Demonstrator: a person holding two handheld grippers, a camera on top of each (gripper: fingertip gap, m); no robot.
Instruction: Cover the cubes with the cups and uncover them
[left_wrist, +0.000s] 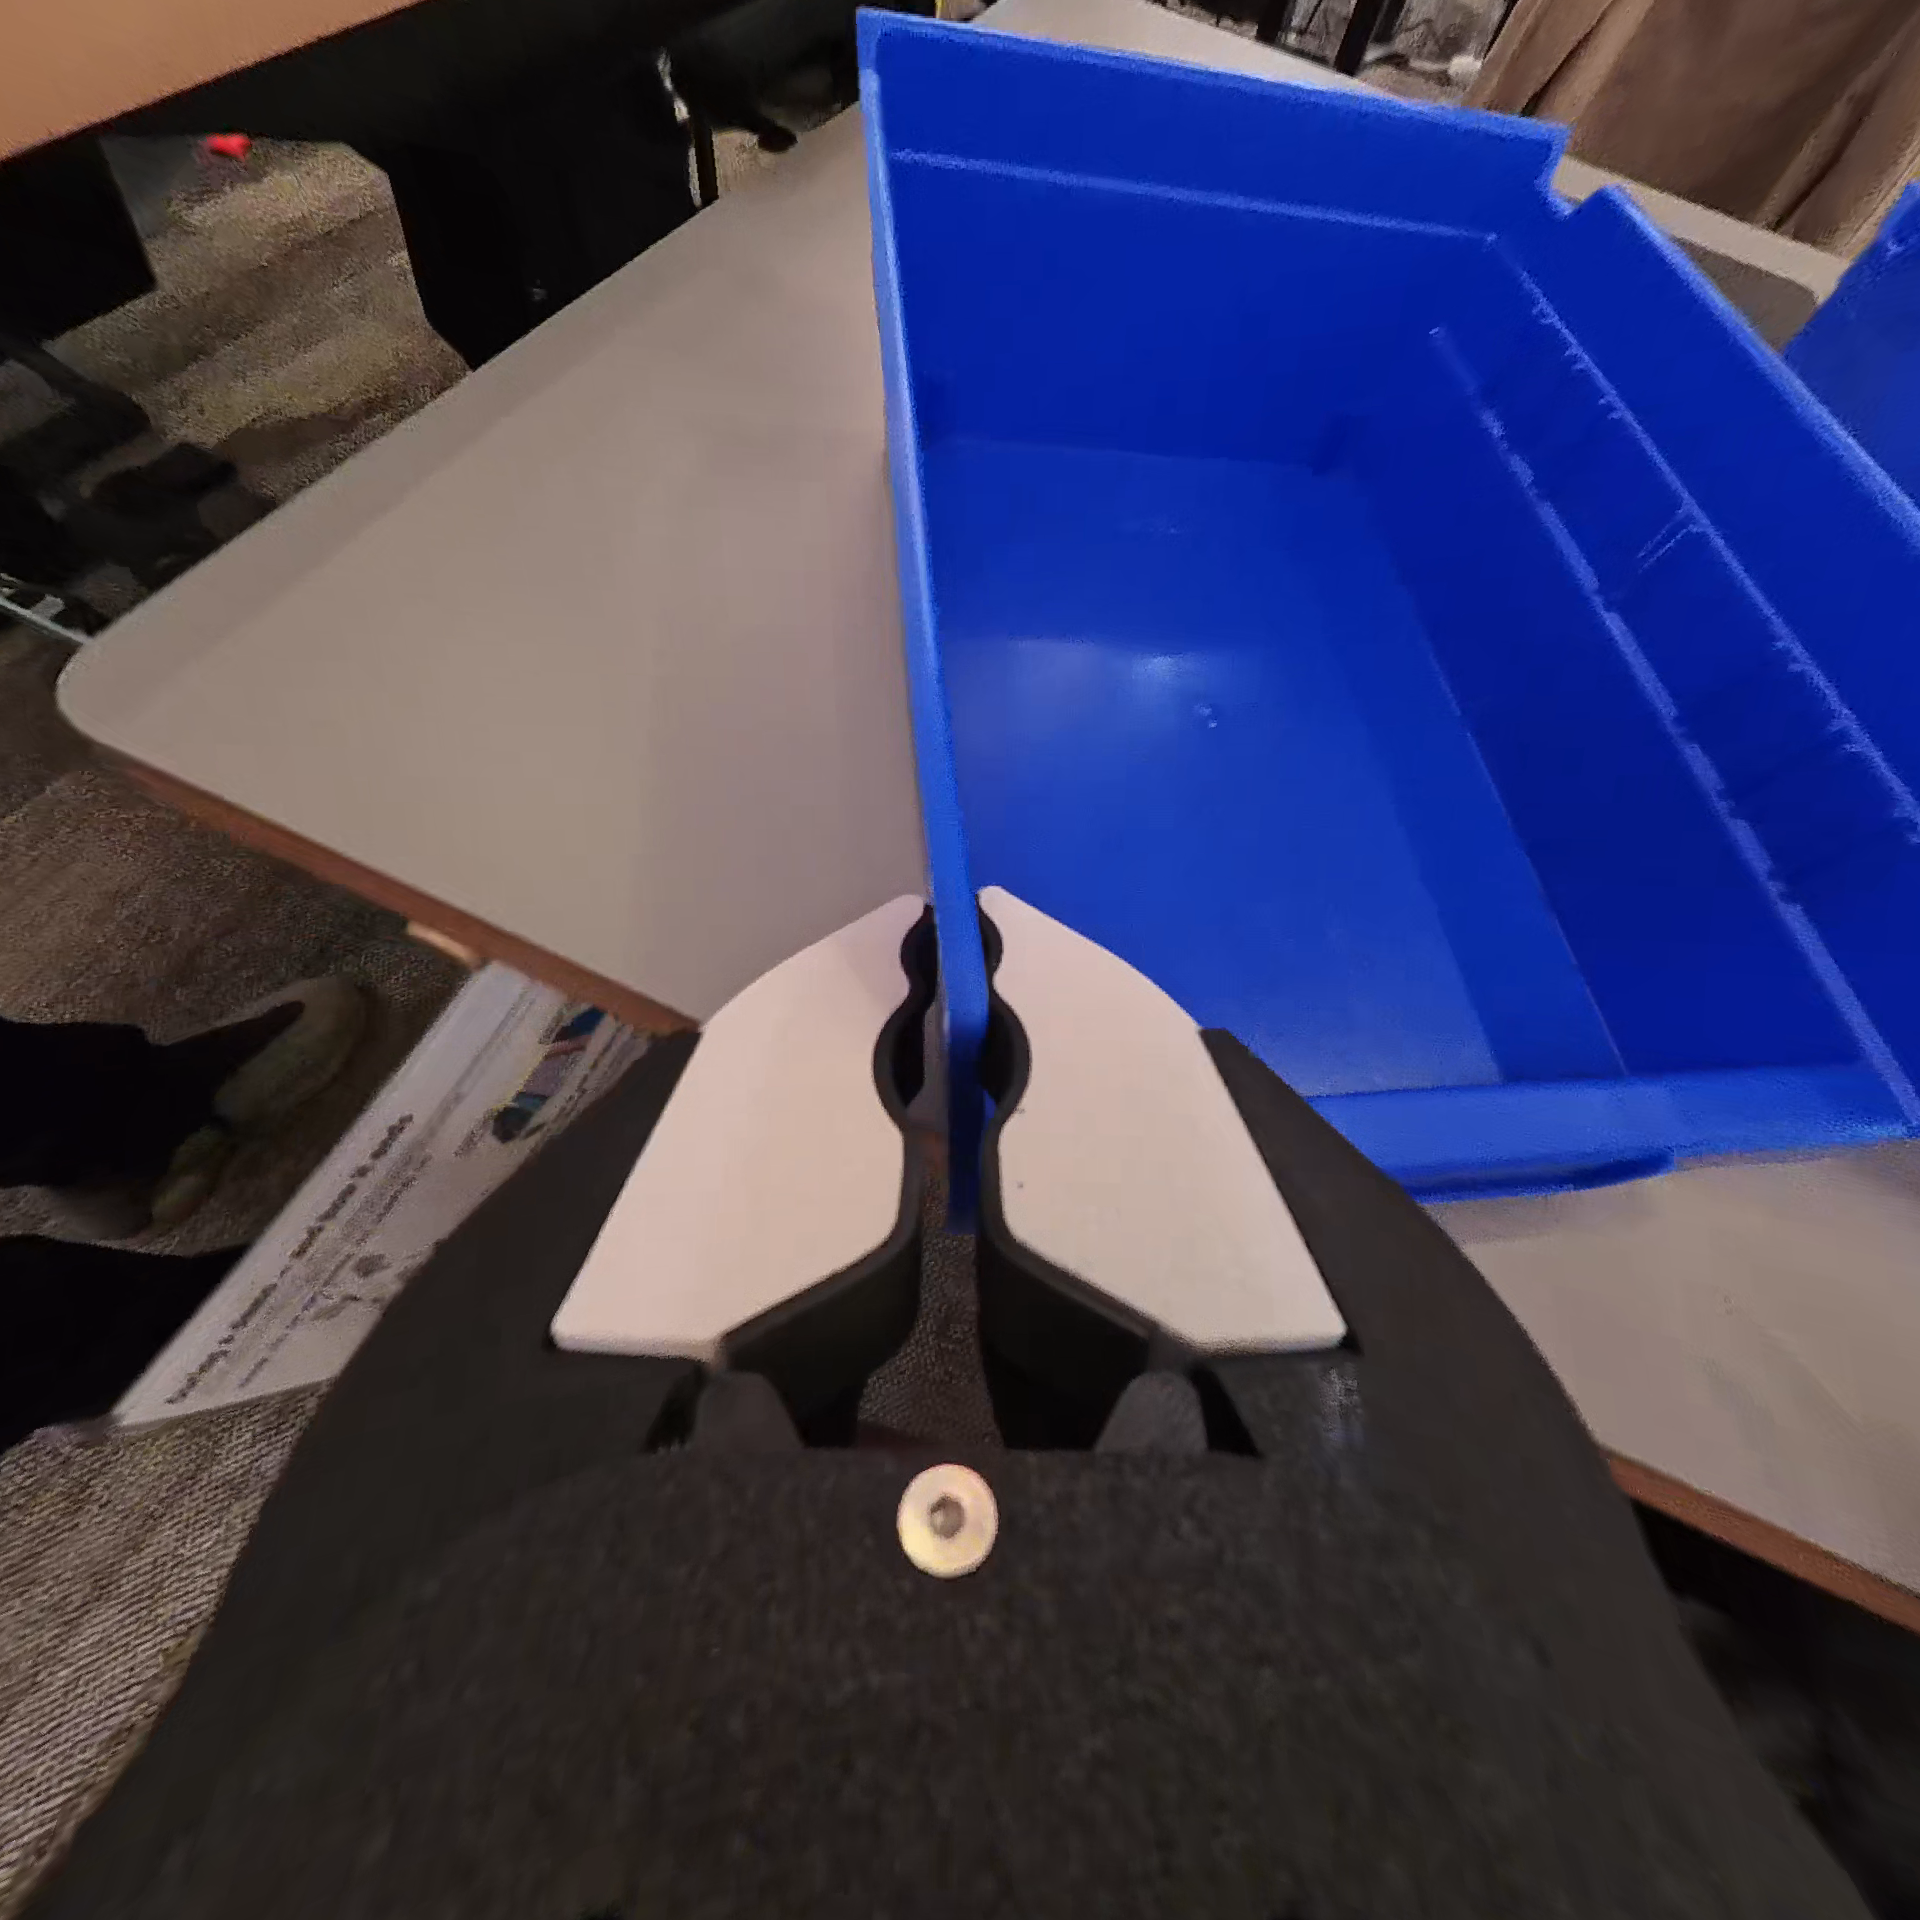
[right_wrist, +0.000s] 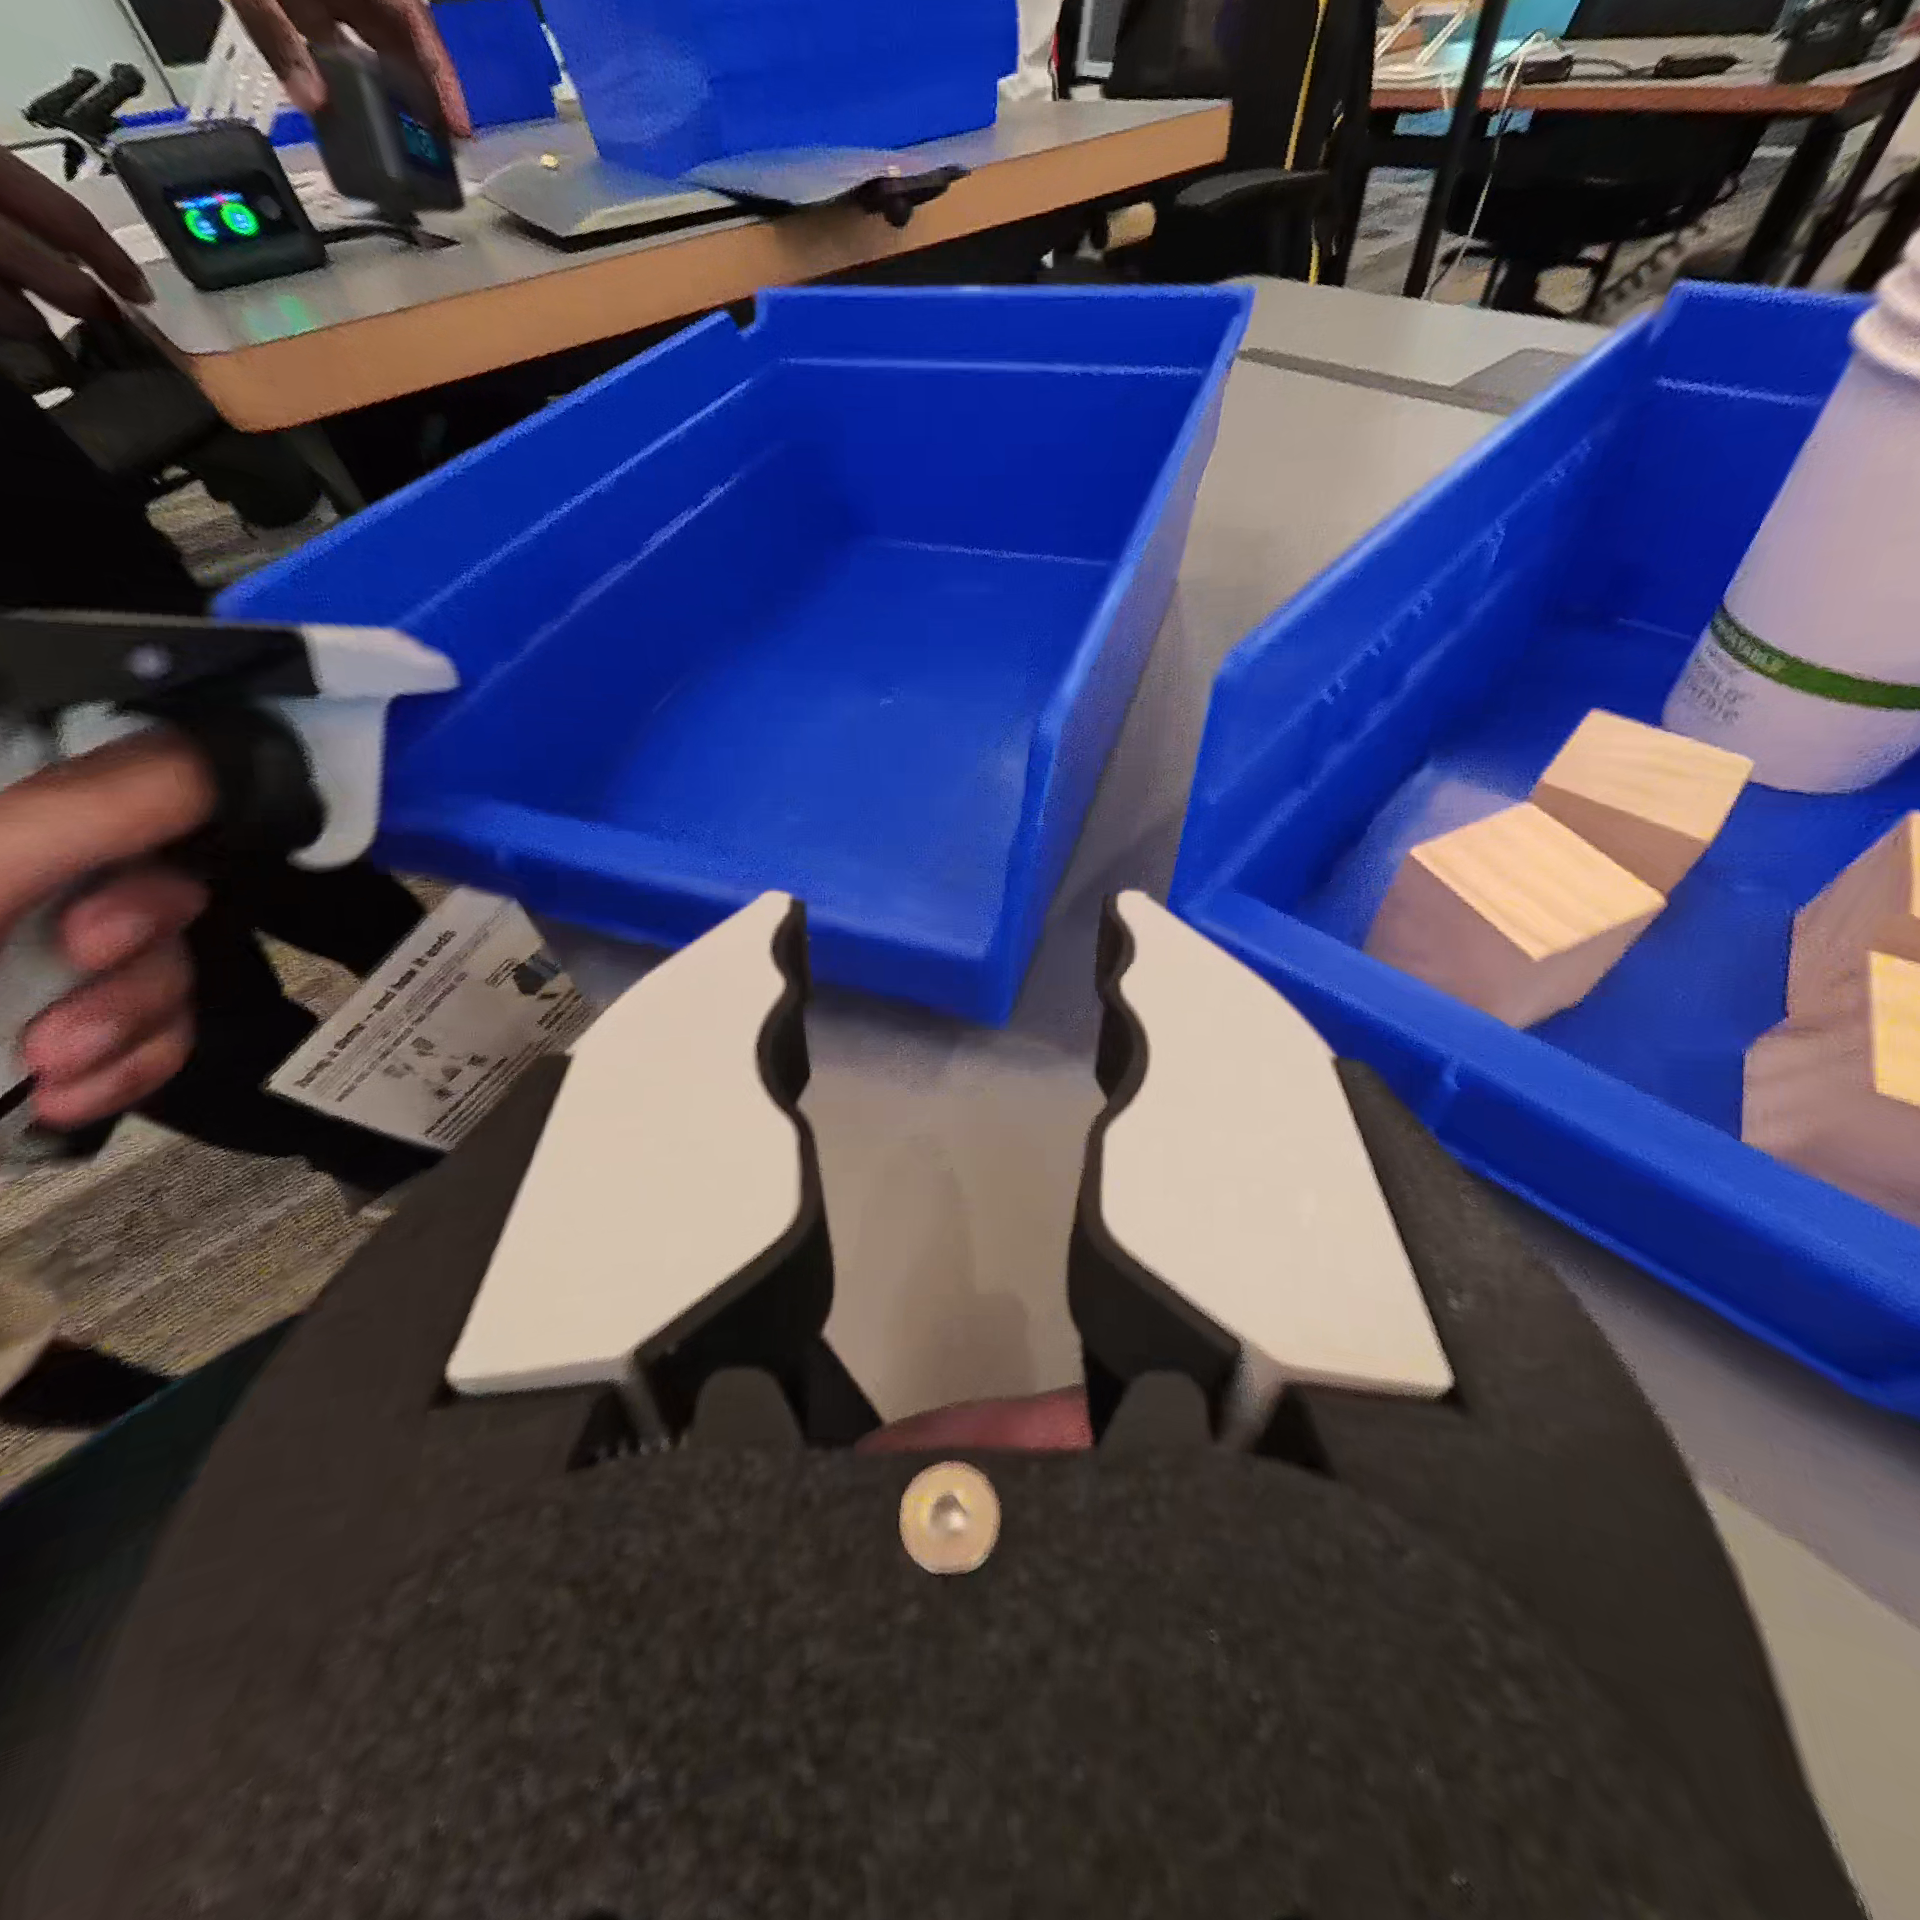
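Note:
My left gripper (left_wrist: 954, 914) is shut on the left side wall of an empty blue bin (left_wrist: 1247, 675), both pads pressed on the thin wall. The right wrist view shows this gripper (right_wrist: 353, 748) at the same bin's (right_wrist: 810, 644) left corner, held by a hand. My right gripper (right_wrist: 951, 920) is open and empty above the table, just in front of the bin's near right corner. A second blue bin (right_wrist: 1455, 1060) on the right holds several wooden cubes (right_wrist: 1527, 914) and a white cup stack (right_wrist: 1829, 582).
The grey table (left_wrist: 520, 675) ends at a rounded corner on the left. A printed sheet (right_wrist: 426, 1029) lies on the carpet below the edge. Behind stands another table (right_wrist: 727, 239) with a small device with a lit screen (right_wrist: 218, 208), more blue bins and another person's hands.

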